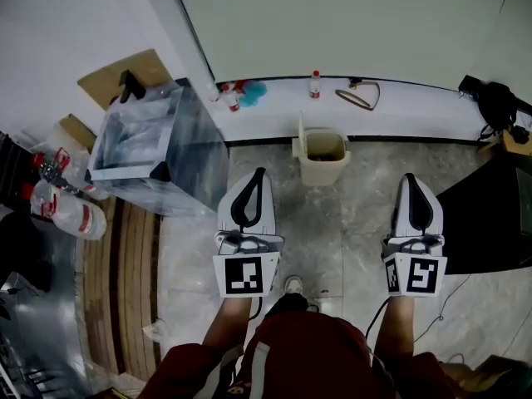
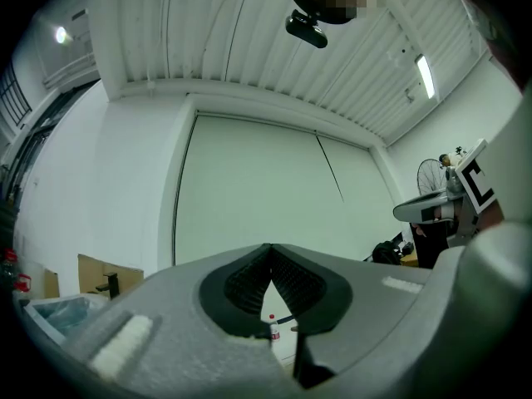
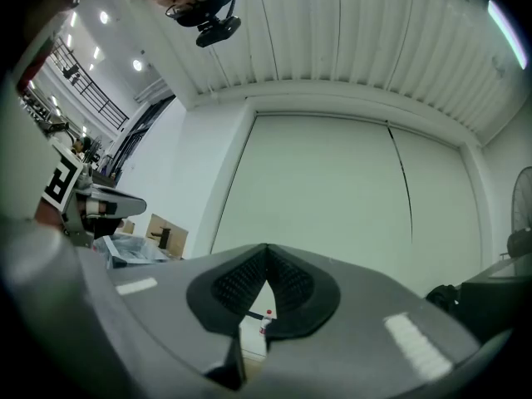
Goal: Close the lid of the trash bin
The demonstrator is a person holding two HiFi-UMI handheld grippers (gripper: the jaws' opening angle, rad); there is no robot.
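Head view: a beige trash bin (image 1: 320,158) stands on the grey floor (image 1: 366,223), against the edge of a white ledge (image 1: 399,110). Its lid (image 1: 301,133) stands raised at the bin's left side, so the bin is open. The left gripper (image 1: 259,175) and the right gripper (image 1: 410,179) point toward it, apart from it, one on either side. Left gripper view: the fingers (image 2: 249,283) meet at their tips, closed on nothing. Right gripper view: the fingers (image 3: 239,283) are likewise closed and empty.

Left hand-held gripper (image 1: 258,175), right hand-held gripper (image 1: 410,179) closed
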